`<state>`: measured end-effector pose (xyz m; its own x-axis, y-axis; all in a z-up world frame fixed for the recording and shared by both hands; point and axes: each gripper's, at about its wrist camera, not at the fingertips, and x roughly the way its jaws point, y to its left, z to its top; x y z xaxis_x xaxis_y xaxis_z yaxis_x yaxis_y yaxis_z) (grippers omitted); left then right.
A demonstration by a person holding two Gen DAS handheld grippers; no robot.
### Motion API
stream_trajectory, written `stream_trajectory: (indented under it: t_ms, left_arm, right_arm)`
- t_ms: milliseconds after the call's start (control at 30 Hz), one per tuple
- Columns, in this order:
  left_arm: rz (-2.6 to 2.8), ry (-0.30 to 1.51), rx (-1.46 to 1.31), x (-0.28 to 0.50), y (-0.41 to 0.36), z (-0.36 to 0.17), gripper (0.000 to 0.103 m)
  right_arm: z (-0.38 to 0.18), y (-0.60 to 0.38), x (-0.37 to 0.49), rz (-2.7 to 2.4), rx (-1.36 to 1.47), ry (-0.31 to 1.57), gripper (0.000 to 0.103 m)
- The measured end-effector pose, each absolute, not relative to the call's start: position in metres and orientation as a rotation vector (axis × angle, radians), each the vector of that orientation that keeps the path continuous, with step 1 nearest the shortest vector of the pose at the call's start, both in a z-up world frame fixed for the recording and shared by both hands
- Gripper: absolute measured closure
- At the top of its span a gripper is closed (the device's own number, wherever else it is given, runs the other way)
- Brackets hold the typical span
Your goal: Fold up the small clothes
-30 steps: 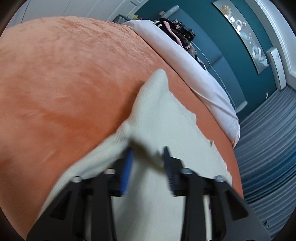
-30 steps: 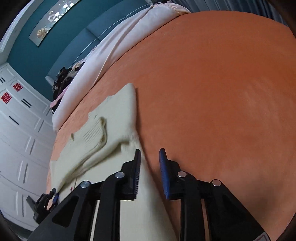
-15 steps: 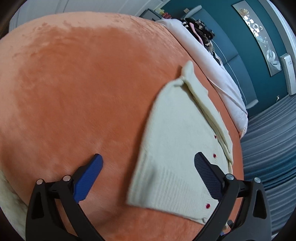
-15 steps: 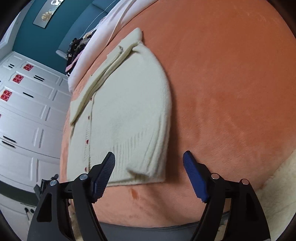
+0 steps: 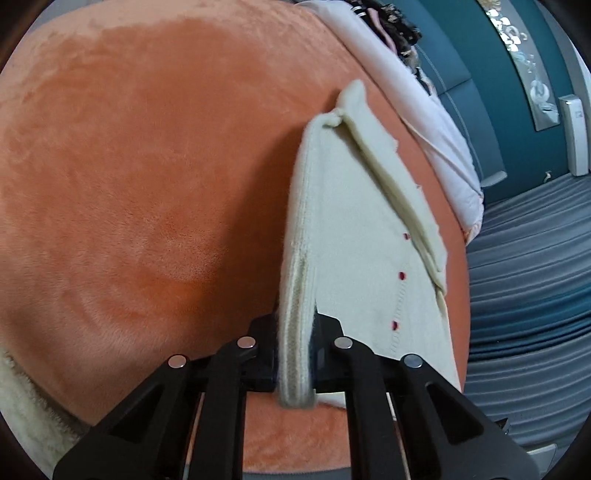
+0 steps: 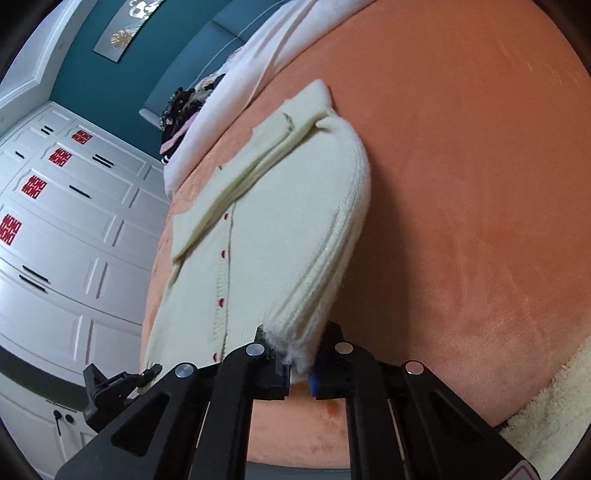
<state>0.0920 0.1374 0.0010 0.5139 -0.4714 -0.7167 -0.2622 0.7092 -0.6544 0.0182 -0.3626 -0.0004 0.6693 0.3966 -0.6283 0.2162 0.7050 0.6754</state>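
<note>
A small cream knit cardigan (image 5: 354,229) with red buttons lies on an orange plush blanket (image 5: 147,192), its sleeves folded in. My left gripper (image 5: 295,354) is shut on the ribbed hem at the near left corner. In the right wrist view the cardigan (image 6: 280,229) shows again, and my right gripper (image 6: 299,369) is shut on the hem at its near right corner. The left gripper (image 6: 122,380) shows at the far corner of the hem in that view.
A pale pink duvet (image 5: 424,110) with dark clothes (image 5: 395,29) on it lies along the far edge. A cream fleece (image 6: 546,413) lies at the near edge. White wardrobe doors (image 6: 62,229) stand to the left, and a striped grey floor (image 5: 532,280) is to the right.
Half a second ago both grippers were open just short of the hem. Now each has moved in and shut on a near corner of the cardigan.
</note>
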Motion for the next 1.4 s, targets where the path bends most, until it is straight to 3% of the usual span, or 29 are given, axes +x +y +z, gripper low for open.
stream_trajectory:
  t_ms: [200,367,500,633,800,833,867,900,967,1000,1067,1100,1133,1200,1400]
  left_arm:
    - [-0.191,1.097,-0.724,0.047,0.141,0.026,0.094]
    - [-0.216,1.242,-0.643,-0.029,0.151,0.013,0.095]
    - [-0.223,1.312,-0.651,-0.083,0.159,0.016,0.094]
    - [-0.266,1.199,-0.705,-0.073,0.168,0.066,0.094]
    - [-0.316,0.931,-0.637,0.036,0.156,0.115,0.094]
    - [-0.297,0.903,-0.638,0.067,0.151,0.111,0.09]
    - [-0.264,0.888,-0.647,0.091,0.147,0.103,0.088]
    - [-0.237,0.88,-0.653,0.112,0.141,0.093,0.081]
    - [-0.104,0.884,-0.601,0.143,0.133,0.07,0.071]
    - [-0.049,0.894,-0.57,0.152,0.134,0.061,0.062]
    - [0.005,0.924,-0.529,0.16,0.143,0.05,0.062]
    - [-0.013,0.91,-0.545,0.157,0.151,0.05,0.059]
    - [-0.027,0.892,-0.561,0.149,0.159,0.05,0.044]
    - [-0.036,0.859,-0.576,0.144,0.163,0.05,0.025]
    - [-0.164,0.96,-0.489,0.186,0.124,0.027,0.024]
  right_arm:
    - [0.022,-0.36,-0.021,0.195,0.615,1.009,0.096]
    - [0.016,-0.353,-0.092,0.28,0.435,1.242,0.096]
    - [0.026,-0.345,-0.132,0.396,0.392,1.315,0.096]
    - [0.081,-0.362,-0.107,0.448,0.441,1.129,0.096]
    - [0.117,-0.407,0.0,0.401,0.62,0.767,0.096]
    - [0.11,-0.41,0.023,0.374,0.666,0.727,0.094]
    - [0.097,-0.415,0.049,0.316,0.711,0.698,0.083]
    - [0.082,-0.417,0.067,0.232,0.731,0.691,0.065]
    - [0.056,-0.423,0.091,0.044,0.751,0.703,0.043]
    - [0.046,-0.426,0.095,-0.019,0.775,0.715,0.043]
    - [0.036,-0.431,0.09,-0.026,0.848,0.699,0.043]
    - [0.035,-0.431,0.085,-0.023,0.852,0.691,0.038]
    - [0.033,-0.427,0.081,-0.034,0.826,0.694,0.034]
    - [0.031,-0.419,0.084,-0.044,0.73,0.729,0.033]
    - [0.001,-0.408,0.11,-0.045,0.672,0.817,0.033]
